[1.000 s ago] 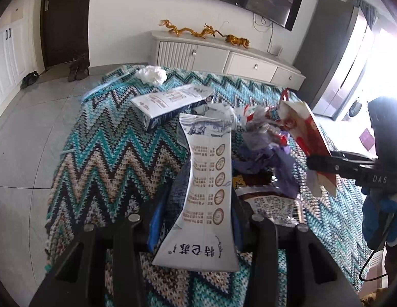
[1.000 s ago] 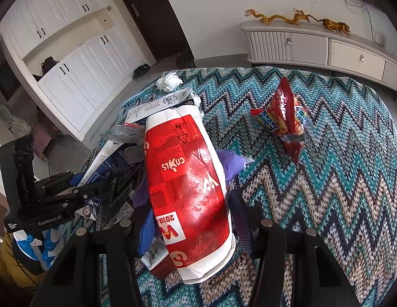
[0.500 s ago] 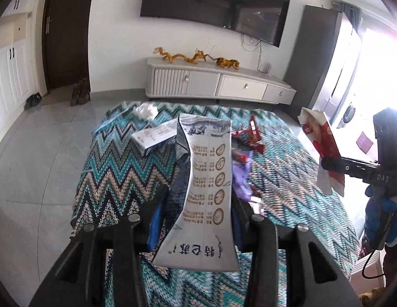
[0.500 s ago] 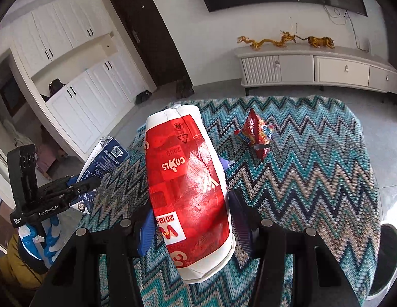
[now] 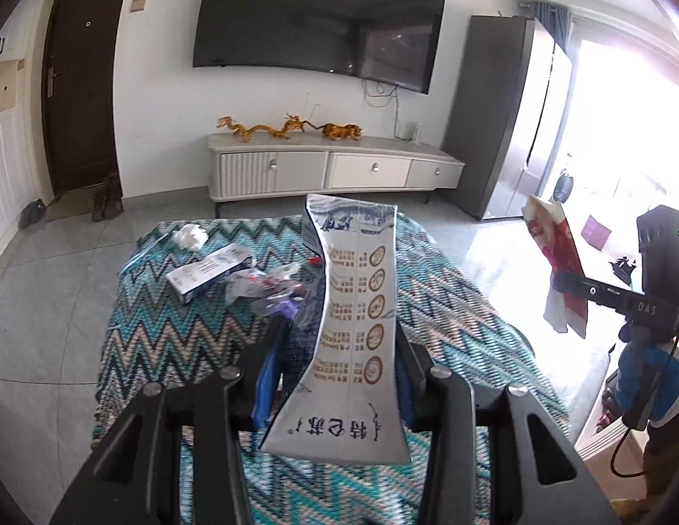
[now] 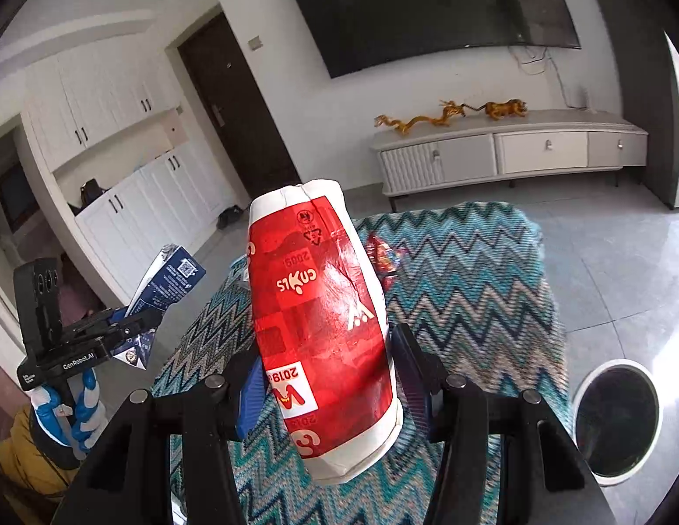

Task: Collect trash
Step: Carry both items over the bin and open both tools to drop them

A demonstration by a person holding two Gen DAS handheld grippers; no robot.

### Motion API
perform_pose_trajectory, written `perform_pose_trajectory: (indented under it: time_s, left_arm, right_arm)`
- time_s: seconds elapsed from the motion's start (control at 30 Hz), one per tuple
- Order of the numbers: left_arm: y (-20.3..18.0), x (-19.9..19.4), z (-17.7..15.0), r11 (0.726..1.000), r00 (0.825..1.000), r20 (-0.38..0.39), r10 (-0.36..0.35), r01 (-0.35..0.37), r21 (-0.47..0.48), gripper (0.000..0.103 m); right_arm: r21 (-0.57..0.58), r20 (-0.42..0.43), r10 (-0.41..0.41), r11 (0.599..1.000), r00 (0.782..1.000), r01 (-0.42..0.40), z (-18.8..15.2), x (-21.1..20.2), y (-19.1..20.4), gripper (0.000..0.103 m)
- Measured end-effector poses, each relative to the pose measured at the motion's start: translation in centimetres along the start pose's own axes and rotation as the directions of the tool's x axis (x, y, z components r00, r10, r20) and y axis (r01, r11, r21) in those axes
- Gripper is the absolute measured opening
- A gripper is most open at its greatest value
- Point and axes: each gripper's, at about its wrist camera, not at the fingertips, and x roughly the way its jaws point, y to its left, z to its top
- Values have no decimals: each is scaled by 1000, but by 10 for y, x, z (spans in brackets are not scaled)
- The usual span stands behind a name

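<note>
Both grippers hold flattened cartons up above the zigzag cloth

The cloth (image 5: 173,332) covers a low surface that fills the near middle, with a white cabinet (image 5: 330,168) far behind it and a round bin (image 6: 617,415) on the floor at the near right. The left gripper (image 5: 339,376) has its fingers (image 5: 269,376) closed against a white carton (image 5: 357,337) that stands up between them; the right gripper (image 6: 326,383) has its fingers (image 6: 251,393) pressed on a crumpled red carton (image 6: 321,319). On the cloth lie a blue-and-white box (image 5: 208,269), a heap of wrappers (image 5: 269,291) just right of it, a tissue wad (image 5: 189,235) at the far left, and a red snack bag (image 6: 381,256) near the far end
</note>
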Motion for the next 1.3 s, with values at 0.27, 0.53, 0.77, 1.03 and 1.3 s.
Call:
perform_pose_trajectory:
  time_s: [0.27, 0.53, 0.77, 1.03, 1.3]
  left_arm:
    - [-58, 15, 18, 994, 994, -20, -105, 106, 27, 41]
    - [-134, 63, 34, 972, 973, -107, -206, 216, 94, 41]
    - [-219, 126, 32, 937, 938, -233, -255, 300, 181, 41]
    - [-299, 208, 22, 898, 888, -373, -268, 370, 237, 41]
    - [-363, 294, 4, 883, 838, -488, -245, 401, 244, 41]
  right_arm:
    - [88, 77, -100, 992, 992, 93, -20, -64, -55, 51]
    - [184, 104, -212, 964, 972, 191, -39, -106, -117, 51]
    - [306, 90, -275, 922, 957, 237, -65, -120, -183, 51]
    - [446, 30, -318, 853, 948, 272, -102, -116, -260, 51]
    - [532, -67, -320, 790, 945, 305, -122, -80, -330, 51]
